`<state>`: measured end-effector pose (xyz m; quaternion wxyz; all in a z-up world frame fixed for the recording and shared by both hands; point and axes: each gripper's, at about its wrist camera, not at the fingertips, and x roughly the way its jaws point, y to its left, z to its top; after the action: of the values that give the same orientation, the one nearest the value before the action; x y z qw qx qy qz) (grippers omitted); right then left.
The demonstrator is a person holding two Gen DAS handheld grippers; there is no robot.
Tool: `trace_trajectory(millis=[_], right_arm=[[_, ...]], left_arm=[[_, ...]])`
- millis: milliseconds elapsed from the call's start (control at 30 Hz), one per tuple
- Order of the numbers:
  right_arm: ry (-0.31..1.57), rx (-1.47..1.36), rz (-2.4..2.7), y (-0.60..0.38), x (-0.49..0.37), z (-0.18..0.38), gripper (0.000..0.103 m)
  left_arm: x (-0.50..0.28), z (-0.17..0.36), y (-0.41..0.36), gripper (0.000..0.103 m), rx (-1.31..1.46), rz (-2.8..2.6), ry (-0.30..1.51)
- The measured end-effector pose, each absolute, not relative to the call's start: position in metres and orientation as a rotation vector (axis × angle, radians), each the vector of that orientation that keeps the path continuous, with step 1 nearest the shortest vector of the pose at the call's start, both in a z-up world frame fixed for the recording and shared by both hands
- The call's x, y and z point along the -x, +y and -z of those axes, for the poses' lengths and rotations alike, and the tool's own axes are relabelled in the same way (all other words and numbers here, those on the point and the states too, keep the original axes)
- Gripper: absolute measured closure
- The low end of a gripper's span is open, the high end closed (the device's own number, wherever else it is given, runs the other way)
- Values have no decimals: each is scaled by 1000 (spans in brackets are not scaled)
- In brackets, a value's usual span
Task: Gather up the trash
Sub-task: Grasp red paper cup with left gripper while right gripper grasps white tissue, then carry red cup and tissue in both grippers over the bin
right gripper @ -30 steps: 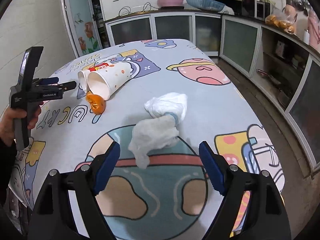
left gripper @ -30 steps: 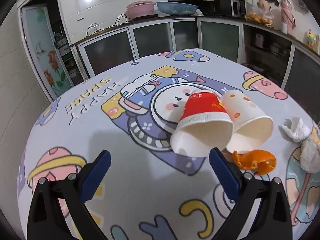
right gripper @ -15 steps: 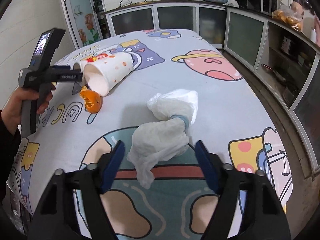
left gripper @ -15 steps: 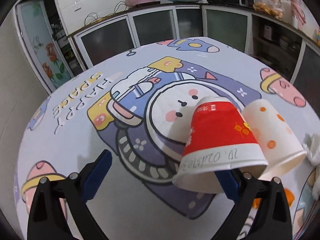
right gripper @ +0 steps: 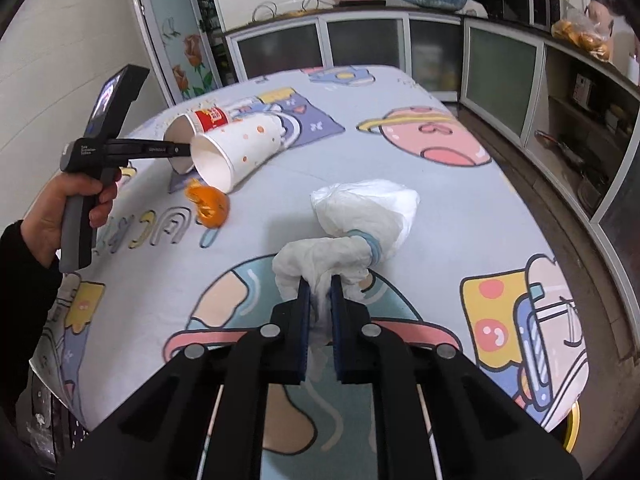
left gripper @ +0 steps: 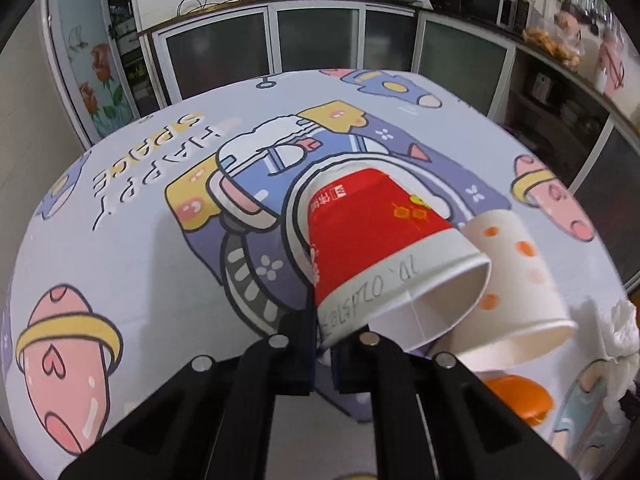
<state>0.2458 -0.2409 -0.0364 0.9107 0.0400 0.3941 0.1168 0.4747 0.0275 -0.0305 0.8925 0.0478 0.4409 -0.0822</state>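
A red paper cup (left gripper: 372, 232) lies on its side on the cartoon tablecloth, and my left gripper (left gripper: 324, 344) is shut on its white rim. In the right wrist view the same red cup (right gripper: 202, 122) shows with the left gripper (right gripper: 182, 149) pinching it. A white cup with orange dots (left gripper: 516, 292) (right gripper: 236, 148) lies beside it. Orange peel (left gripper: 516, 398) (right gripper: 210, 204) rests just in front of the cups. My right gripper (right gripper: 319, 300) is shut on the near end of a crumpled white tissue wad (right gripper: 352, 232).
The table (right gripper: 420, 92) is covered by a space-themed cloth and drops off at the right edge toward the floor. A person's hand (right gripper: 68, 208) holds the left gripper at the left. Kitchen cabinets (left gripper: 312, 36) line the far wall.
Both grippers went from wide open to shut. The left one moved in onto the red cup's rim; the right one closed on the tissue wad almost in place.
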Motion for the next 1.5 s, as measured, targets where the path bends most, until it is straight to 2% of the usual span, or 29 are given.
trace_trajectory(millis=[433, 667, 833, 1233, 1500], right_arm=[[711, -103, -242, -258, -194, -5, 94], [696, -140, -208, -280, -159, -7, 94], [677, -175, -164, -303, -125, -6, 94], [654, -268, 77, -403, -43, 6, 94], [709, -348, 269, -477, -4, 49, 94]], left_arm=[[-385, -19, 44, 98, -52, 221, 815], [-322, -21, 19, 98, -39, 309, 783], [-291, -19, -21, 98, -54, 401, 777], [-223, 3, -173, 98, -163, 710, 795], [-183, 35, -279, 98, -271, 910, 827]])
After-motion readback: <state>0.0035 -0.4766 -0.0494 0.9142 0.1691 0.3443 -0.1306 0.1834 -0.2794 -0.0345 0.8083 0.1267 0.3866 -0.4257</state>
